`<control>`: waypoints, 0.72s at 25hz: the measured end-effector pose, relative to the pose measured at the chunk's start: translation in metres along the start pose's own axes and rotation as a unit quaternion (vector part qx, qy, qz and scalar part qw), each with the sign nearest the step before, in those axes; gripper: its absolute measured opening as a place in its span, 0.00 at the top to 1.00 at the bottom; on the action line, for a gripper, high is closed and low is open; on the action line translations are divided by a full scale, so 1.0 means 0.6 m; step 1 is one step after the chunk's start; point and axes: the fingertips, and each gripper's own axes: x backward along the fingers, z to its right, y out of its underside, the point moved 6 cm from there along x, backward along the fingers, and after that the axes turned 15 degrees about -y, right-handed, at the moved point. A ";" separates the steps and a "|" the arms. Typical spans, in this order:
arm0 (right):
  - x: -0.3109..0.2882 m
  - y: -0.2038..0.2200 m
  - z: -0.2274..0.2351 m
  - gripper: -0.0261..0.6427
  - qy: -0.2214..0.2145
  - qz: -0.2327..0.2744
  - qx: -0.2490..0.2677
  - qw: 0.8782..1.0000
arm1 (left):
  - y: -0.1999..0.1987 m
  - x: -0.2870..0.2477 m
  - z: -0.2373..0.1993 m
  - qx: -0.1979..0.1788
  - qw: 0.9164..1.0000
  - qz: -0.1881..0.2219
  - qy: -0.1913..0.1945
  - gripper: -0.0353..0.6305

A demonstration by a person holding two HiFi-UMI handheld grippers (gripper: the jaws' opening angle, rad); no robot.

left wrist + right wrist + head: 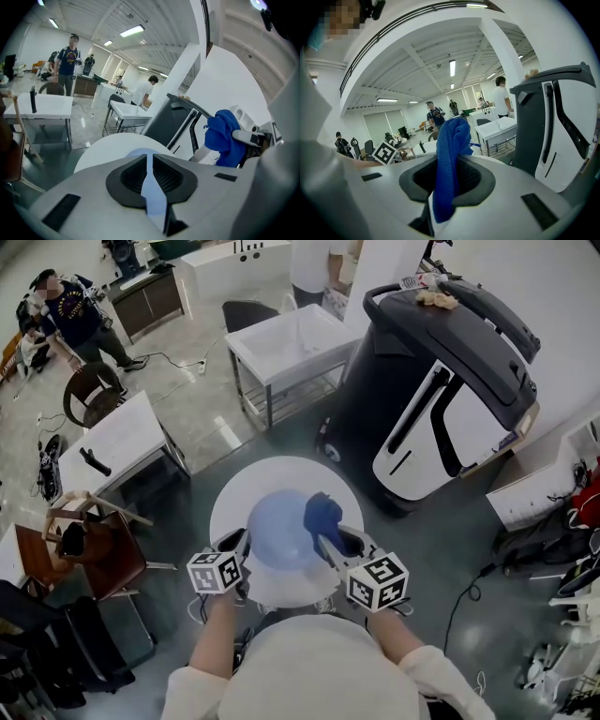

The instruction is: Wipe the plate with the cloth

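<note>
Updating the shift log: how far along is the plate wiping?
Done: the left gripper is shut on the plate at its rim, the right gripper on the blue cloth, both over the round table. In hand: the cloth sits beside the plate's right edge; contact is unclear. Left: the wiping itself.

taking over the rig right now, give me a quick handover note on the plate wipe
Left gripper: shut on the rim of the light blue plate, holding it over the round white table.
Right gripper: shut on the blue cloth, which is bunched up by the plate's right edge. I cannot tell if it touches the plate.
Done: plate and cloth are both gripped.
Left: rub the cloth across the plate's face. No wiping is evident yet.
</note>
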 end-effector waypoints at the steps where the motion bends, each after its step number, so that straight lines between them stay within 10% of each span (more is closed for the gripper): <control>1: 0.000 0.001 0.001 0.83 0.000 -0.001 -0.001 1.000 | 0.005 -0.005 -0.002 0.002 1.000 -0.006 -0.002 0.89; 18: -0.007 0.028 -0.002 0.83 -0.005 -0.024 -0.017 1.000 | 0.093 -0.066 -0.047 0.046 0.994 -0.100 -0.028 0.89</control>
